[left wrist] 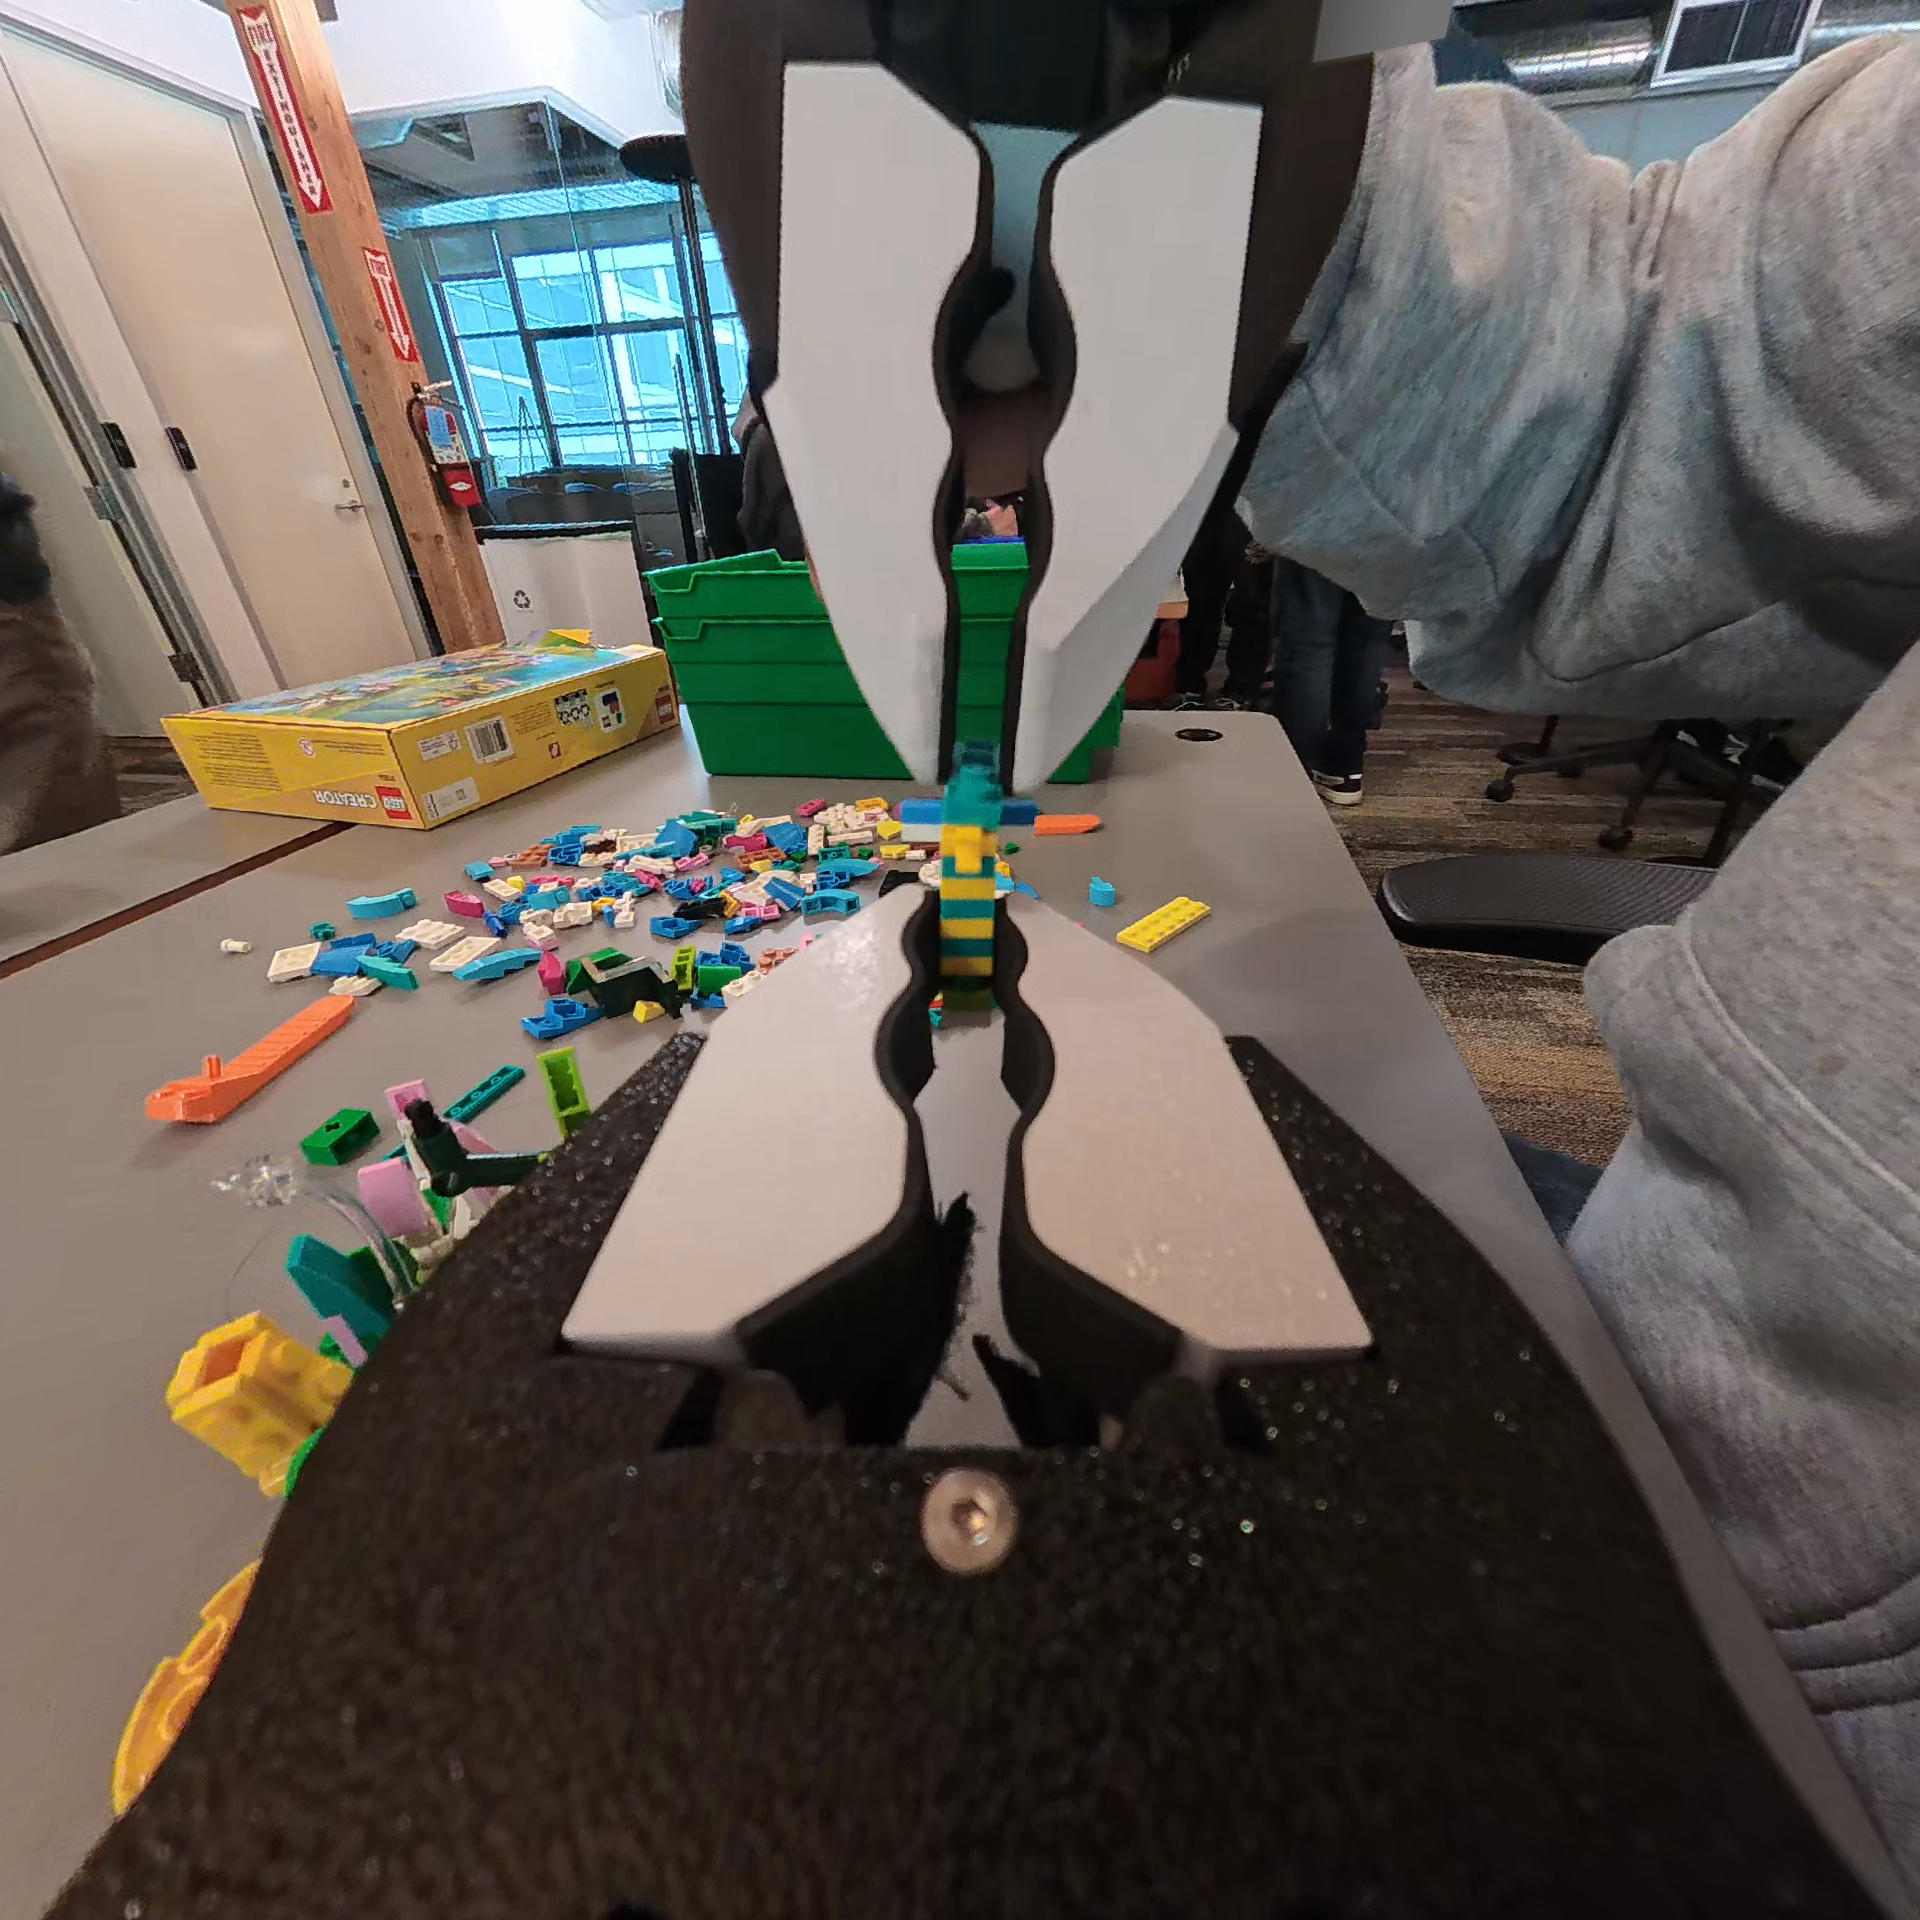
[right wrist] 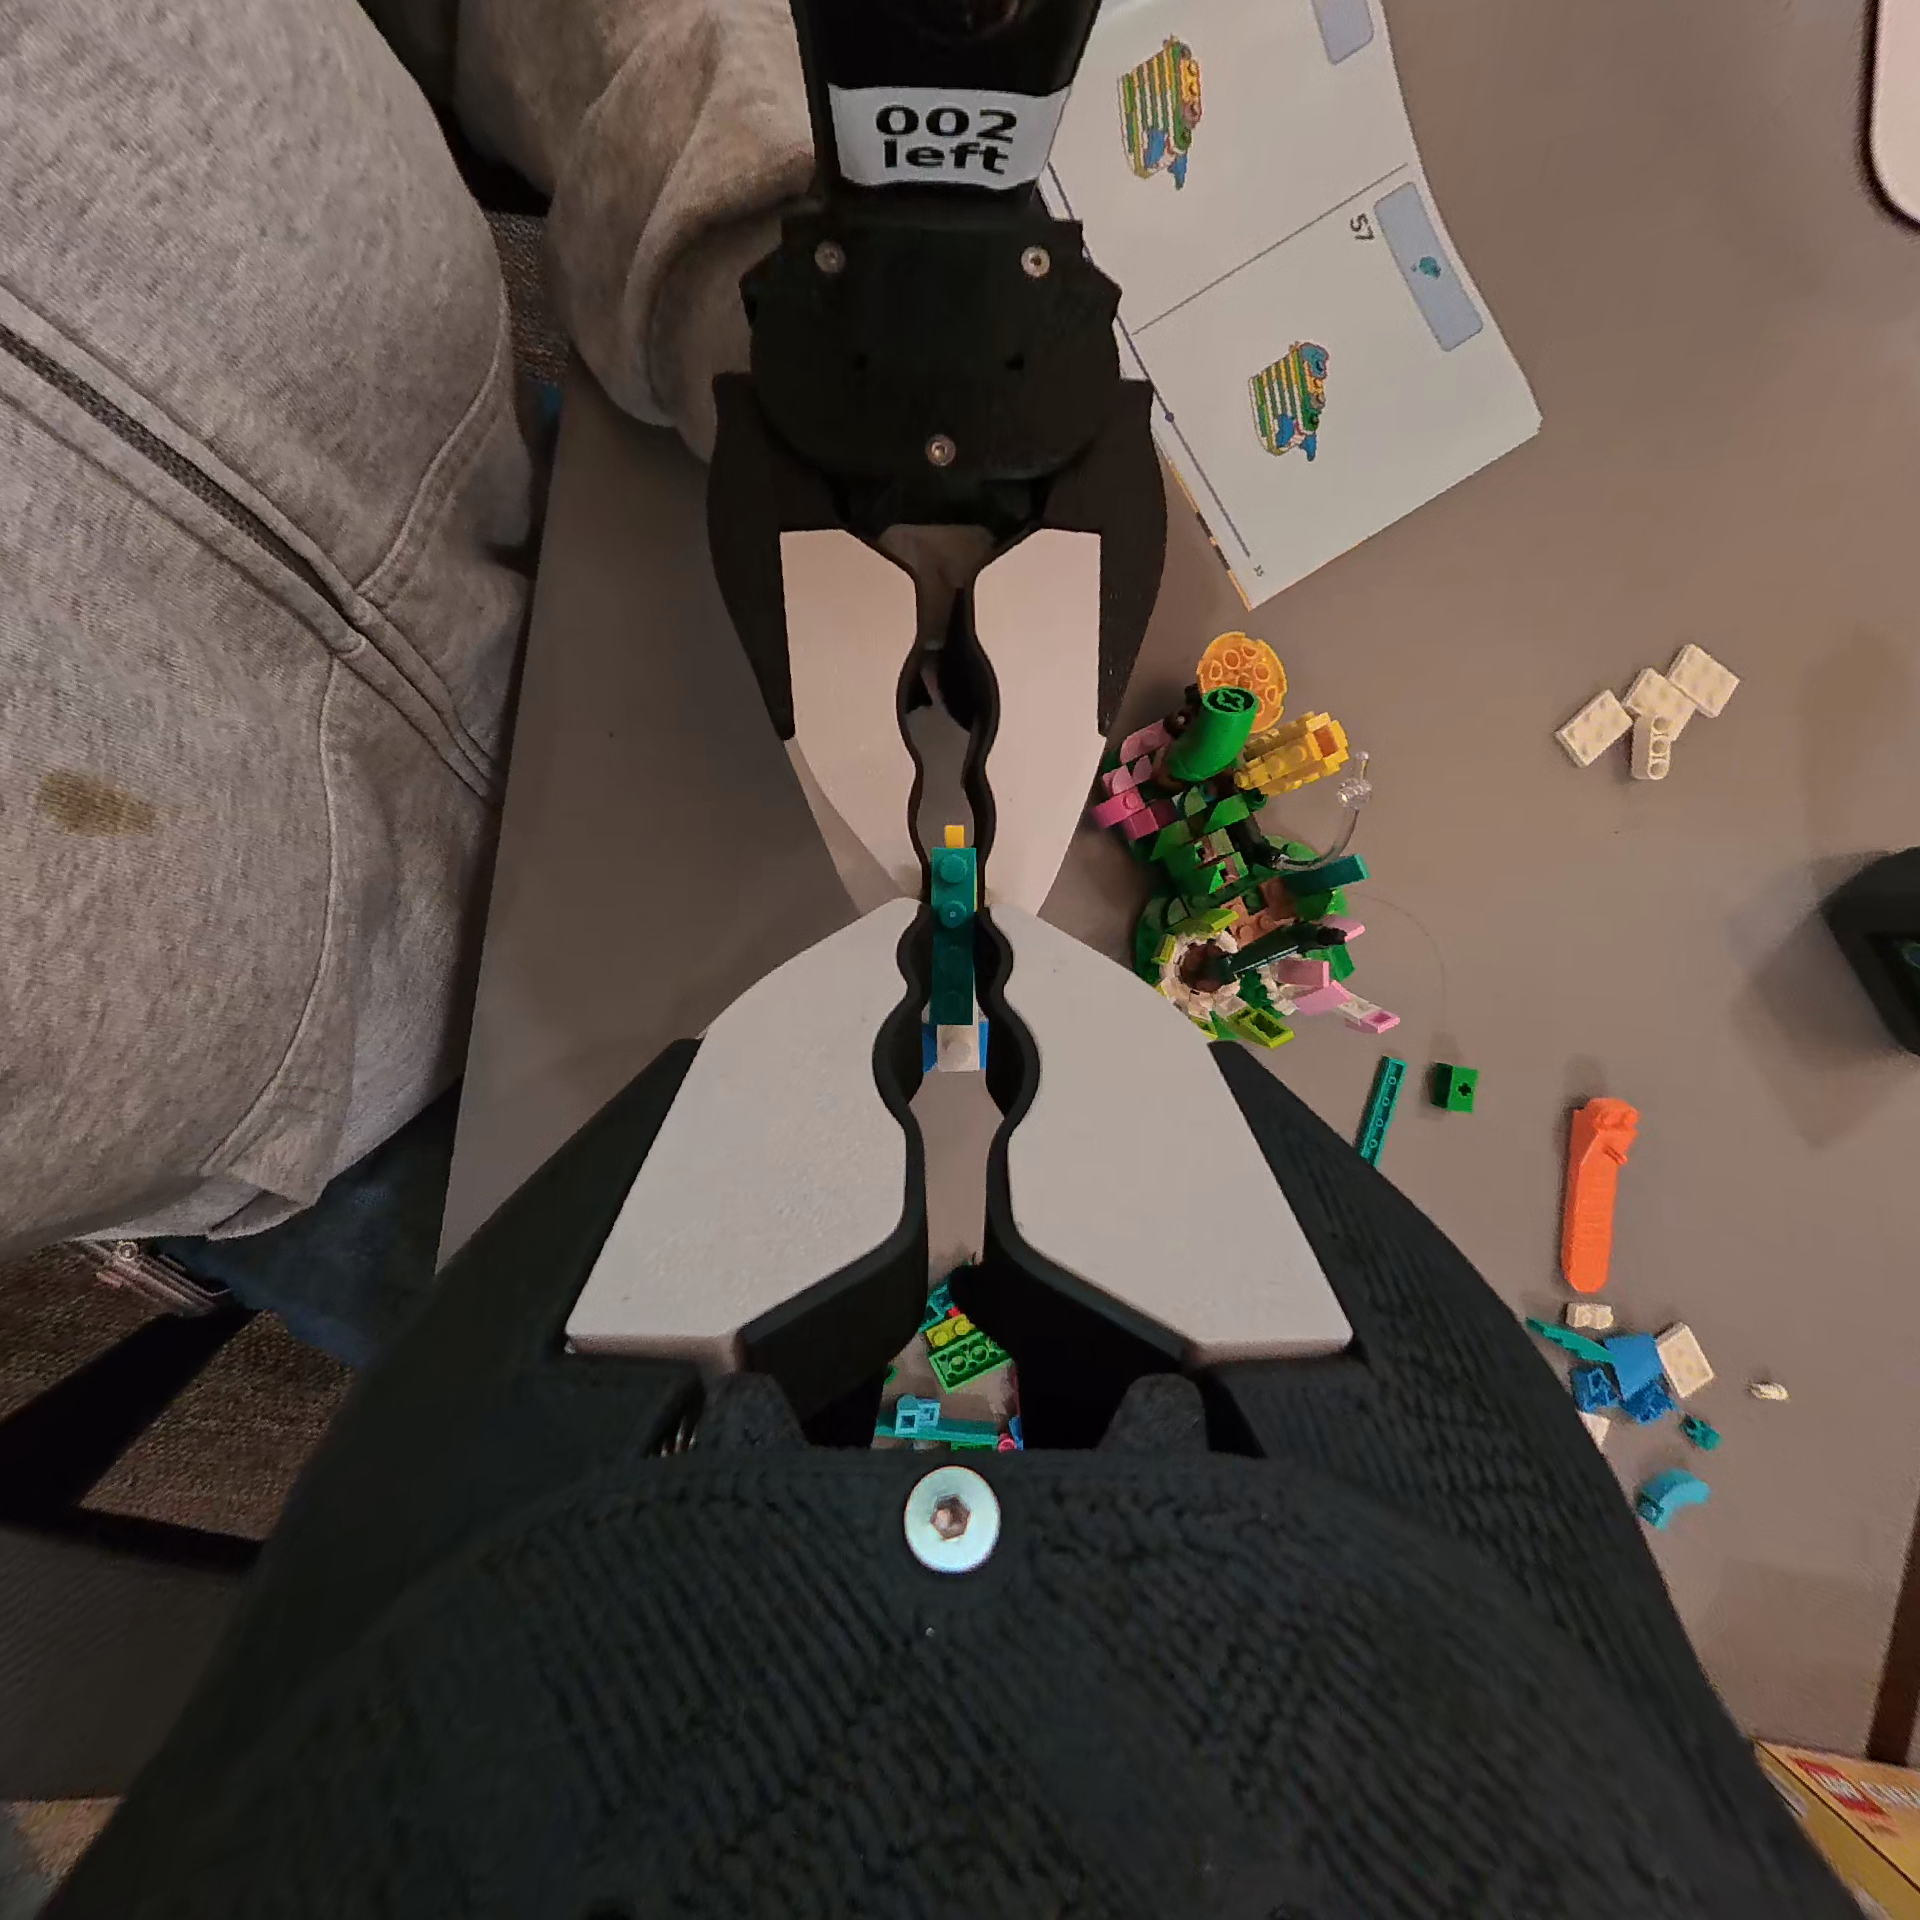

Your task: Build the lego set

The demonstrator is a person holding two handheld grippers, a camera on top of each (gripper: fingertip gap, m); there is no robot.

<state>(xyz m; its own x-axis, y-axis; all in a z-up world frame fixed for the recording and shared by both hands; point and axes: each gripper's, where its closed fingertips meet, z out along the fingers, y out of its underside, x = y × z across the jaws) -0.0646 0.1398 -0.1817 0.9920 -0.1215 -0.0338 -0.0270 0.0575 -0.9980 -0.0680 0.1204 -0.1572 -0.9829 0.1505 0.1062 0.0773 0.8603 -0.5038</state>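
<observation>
Two tools (left wrist: 967,940) (right wrist: 954,940) grip one striped brick stack (left wrist: 966,914) (both ends).

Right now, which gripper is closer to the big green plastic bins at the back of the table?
Right gripper: it hangs just before the green bins. Left gripper sits nearer the table's front; both pinch the striped brick stack.

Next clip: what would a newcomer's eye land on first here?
First, the yellow-and-teal striped brick stack at centre, gripped low by the left gripper and at its teal top by the right gripper reaching down from above. Next, the bright scatter of loose bricks across the grey table to the left, with a yellow box and green bins behind.
</observation>
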